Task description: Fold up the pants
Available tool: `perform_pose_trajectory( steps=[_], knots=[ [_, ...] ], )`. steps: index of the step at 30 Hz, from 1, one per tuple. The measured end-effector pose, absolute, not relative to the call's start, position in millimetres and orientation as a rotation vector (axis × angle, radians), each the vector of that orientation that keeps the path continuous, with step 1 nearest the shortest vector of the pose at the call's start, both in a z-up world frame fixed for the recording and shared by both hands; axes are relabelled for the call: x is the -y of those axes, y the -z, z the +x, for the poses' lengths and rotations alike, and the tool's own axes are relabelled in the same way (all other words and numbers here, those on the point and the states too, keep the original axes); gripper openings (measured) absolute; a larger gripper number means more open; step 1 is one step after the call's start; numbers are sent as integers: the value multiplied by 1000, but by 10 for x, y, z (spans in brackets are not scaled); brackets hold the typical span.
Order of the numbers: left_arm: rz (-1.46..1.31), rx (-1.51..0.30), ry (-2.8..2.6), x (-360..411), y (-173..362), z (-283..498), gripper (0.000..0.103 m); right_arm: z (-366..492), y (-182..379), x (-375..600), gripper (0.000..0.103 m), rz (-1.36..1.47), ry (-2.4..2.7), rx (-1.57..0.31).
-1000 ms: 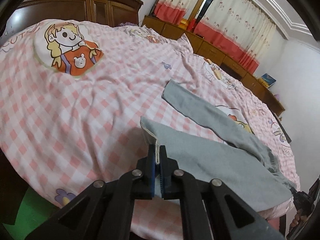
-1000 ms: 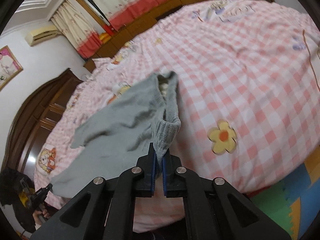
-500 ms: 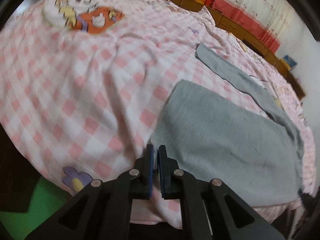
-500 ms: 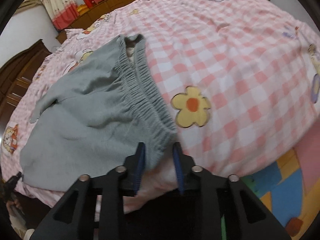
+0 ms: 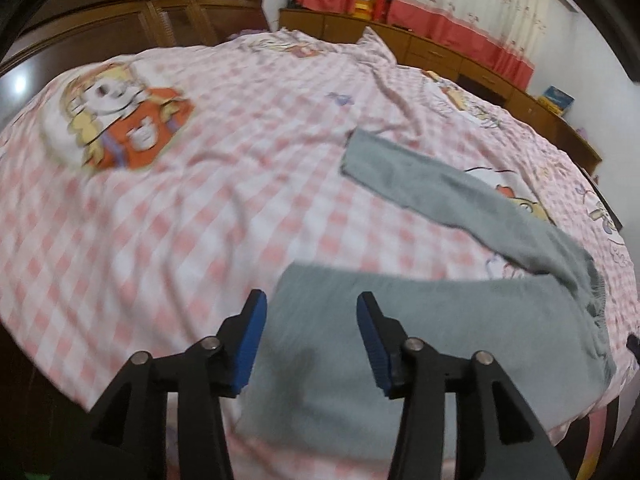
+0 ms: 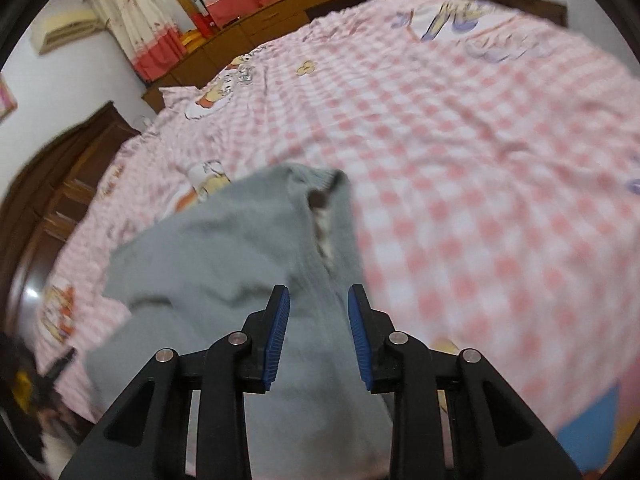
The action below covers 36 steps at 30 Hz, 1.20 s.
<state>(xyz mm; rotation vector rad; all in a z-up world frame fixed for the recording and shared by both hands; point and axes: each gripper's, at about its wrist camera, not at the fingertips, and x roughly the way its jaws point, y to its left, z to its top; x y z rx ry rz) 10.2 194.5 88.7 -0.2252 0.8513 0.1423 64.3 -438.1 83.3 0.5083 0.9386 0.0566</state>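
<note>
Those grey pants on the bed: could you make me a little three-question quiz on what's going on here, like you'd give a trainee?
1. True or false: the left tool is clamped on the grey pants.
2. How do the pant legs lie? A) stacked neatly B) spread apart, one angling away across the checked bedspread C) rolled up
3. Which part of the pants lies between the open pads of the right tool?

Key
1. False: its jaws stand open, having just opened, with the cloth lying loose beneath.
2. B
3. The elastic waistband end; no pad presses on it.
</note>
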Motion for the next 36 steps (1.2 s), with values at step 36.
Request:
perform_pose_trajectory(
  steps=[36],
  knots=[
    [-30,-1026,62,-541,-344,2105,57,2248,-458,4552,31,463,-162,-1182]
  ],
)
